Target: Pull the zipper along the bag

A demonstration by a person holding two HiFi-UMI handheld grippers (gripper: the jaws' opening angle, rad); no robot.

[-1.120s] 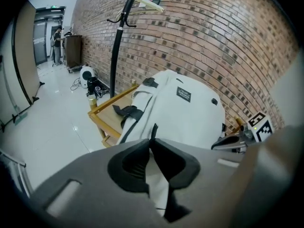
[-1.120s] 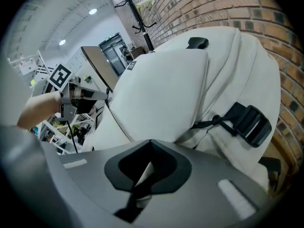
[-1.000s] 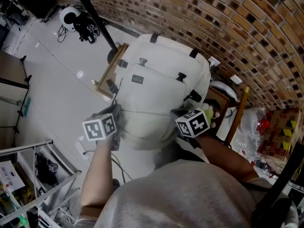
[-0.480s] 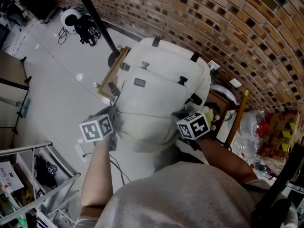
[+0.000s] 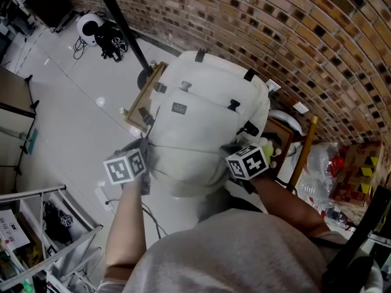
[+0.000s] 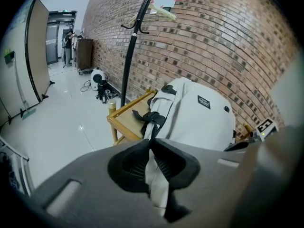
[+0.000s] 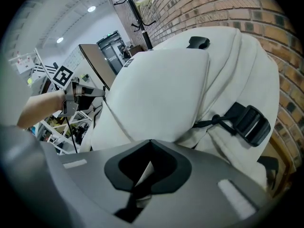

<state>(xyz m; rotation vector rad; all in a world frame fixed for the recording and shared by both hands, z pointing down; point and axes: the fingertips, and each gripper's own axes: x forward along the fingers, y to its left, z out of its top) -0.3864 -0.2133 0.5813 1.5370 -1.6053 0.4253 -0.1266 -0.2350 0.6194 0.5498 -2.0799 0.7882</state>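
Observation:
A white backpack (image 5: 204, 112) with black buckles stands upright on a wooden chair (image 5: 139, 102) against the brick wall. My left gripper (image 5: 146, 151) is at the bag's lower left edge, and in the left gripper view its jaws (image 6: 151, 146) are shut on a strip of the bag's white fabric (image 6: 156, 177). My right gripper (image 5: 231, 152) is at the bag's lower right edge. In the right gripper view it (image 7: 151, 151) is pinched on a small white pull tab (image 7: 142, 171) with a dark cord. The zipper track itself is hidden by the grippers.
A black coat stand (image 5: 122, 20) rises behind the chair at the left. A second wooden chair (image 5: 305, 148) and plastic bags (image 5: 324, 163) sit to the right. A metal shelf rack (image 5: 49, 224) stands at the lower left. A white floor (image 5: 67, 102) stretches away to the left.
Both grippers keep their hold at the bag's lower edges. The bag and the grippers have shifted only slightly in the head view.

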